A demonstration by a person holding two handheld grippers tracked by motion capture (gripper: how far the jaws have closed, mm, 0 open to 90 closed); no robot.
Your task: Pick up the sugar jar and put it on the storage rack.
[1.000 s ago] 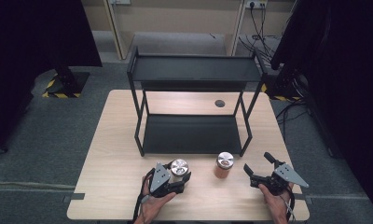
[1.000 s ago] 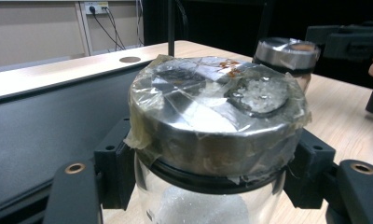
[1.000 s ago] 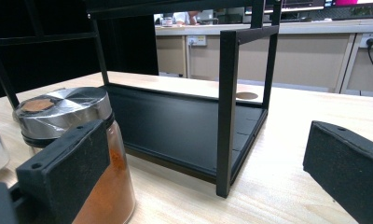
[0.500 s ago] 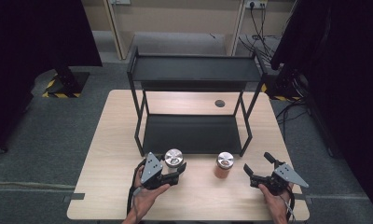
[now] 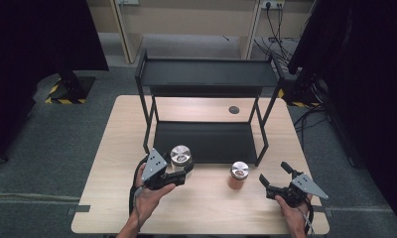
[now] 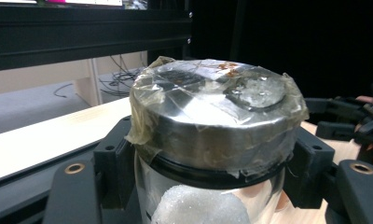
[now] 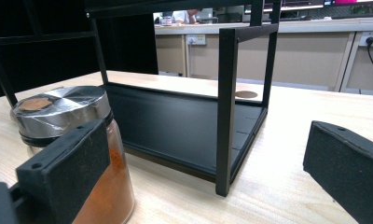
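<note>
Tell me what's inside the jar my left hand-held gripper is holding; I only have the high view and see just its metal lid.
Observer: The left gripper view shows white grains inside the jar, behind clear glass.
Operator: Report the lid's condition.
Observer: The lid is wrapped in clear tape, wrinkled at the edges, with a few brown specks on top.
Operator: Now describe the other jar.
Observer: In the right gripper view the second jar holds orange-brown powder, and its lid is taped too.
Operator: Check the right hand-held gripper.
Observer: Its jaws stand wide apart; the second jar sits beside one jaw, not between them.

wooden table point(image 5: 112, 148) bears black rack point(image 5: 206, 74), orange-filled jar point(image 5: 237, 176).
</note>
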